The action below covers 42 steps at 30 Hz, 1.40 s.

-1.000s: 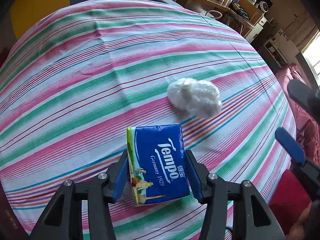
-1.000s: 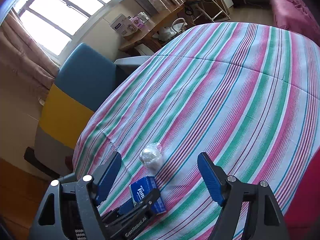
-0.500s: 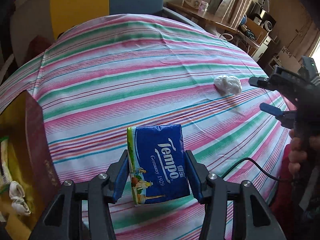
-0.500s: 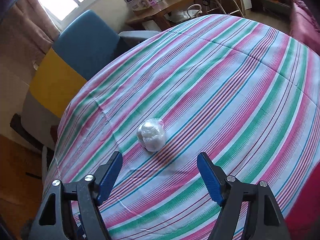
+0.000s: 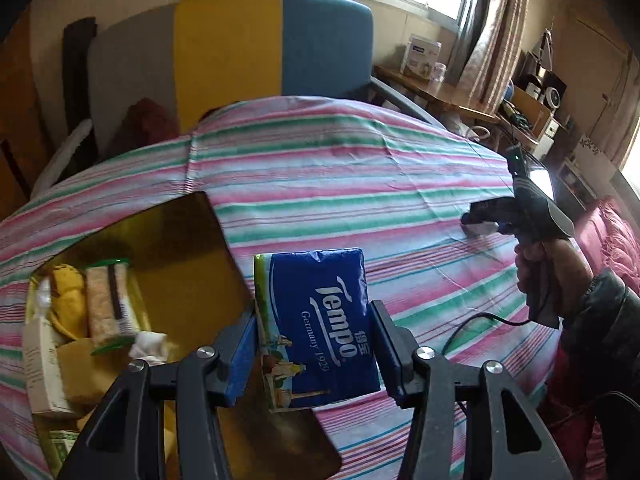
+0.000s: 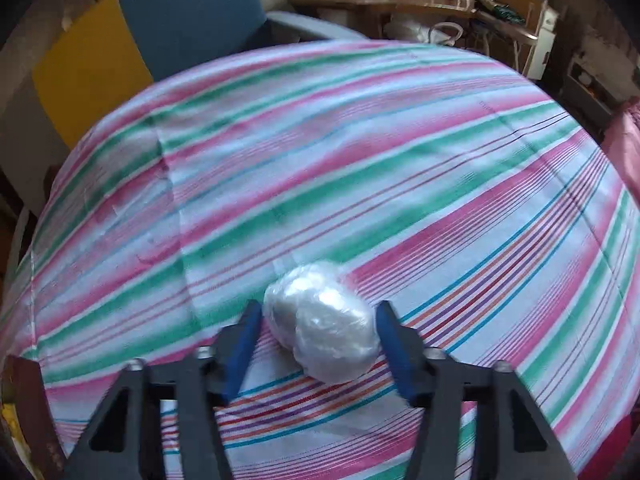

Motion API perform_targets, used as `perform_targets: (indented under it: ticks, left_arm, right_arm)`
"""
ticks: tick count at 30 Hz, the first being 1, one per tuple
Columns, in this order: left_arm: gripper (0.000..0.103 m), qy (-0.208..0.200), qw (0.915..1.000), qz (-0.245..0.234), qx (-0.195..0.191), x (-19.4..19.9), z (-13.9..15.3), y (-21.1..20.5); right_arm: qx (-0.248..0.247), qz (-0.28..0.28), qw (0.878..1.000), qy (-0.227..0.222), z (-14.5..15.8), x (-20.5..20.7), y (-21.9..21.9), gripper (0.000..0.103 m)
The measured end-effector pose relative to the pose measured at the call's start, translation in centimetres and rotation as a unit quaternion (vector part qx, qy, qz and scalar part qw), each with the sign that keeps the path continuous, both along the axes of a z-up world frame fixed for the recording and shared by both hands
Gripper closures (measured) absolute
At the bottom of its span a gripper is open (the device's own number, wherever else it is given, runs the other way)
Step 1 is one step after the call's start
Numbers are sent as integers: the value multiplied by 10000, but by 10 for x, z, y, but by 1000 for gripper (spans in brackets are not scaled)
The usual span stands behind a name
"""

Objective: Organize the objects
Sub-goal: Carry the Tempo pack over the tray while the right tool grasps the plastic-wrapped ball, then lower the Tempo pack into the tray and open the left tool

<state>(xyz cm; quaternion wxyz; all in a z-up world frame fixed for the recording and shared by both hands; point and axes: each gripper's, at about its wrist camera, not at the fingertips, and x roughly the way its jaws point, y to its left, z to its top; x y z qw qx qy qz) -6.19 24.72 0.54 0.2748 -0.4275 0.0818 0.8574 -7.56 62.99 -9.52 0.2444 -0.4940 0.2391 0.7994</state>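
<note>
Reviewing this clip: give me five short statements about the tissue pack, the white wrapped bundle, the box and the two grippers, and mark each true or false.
1. The left gripper holds a blue tissue pack. True.
2. The tissue pack already lies inside the box. False: it is in the air, clamped between the fingers, at the box's edge.
3. The white wrapped bundle sits on the striped cloth between the right gripper's fingers. True; the jaws are closing around it, with small gaps on both sides.
4. The box is empty. False: it holds several packets and small items, among them a wrapped snack bar.
5. The bundle is red. False: it is white, in clear plastic.
</note>
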Motion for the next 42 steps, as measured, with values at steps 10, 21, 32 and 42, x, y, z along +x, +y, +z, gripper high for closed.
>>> perform_targets:
  ticks: [10,21,32,42]
  left_arm:
    - [50,581,9950,793,-188,5,17,-66]
    - [50,634,9897,1268,-185,12,18,-111]
    - [50,591,9874,1452,-229,16,13,-130]
    - [50,448,9886,1425,-179,11,6,-128]
  right_arm:
    - [182,519,9976,415,17,8,-17,68]
    - [227,1884,9791,730,21,-16,-89,68]
    - [362,2262,9727,379,7,-22,-109,68]
    - [533,2386,9696,113,-3,-25,-114,68]
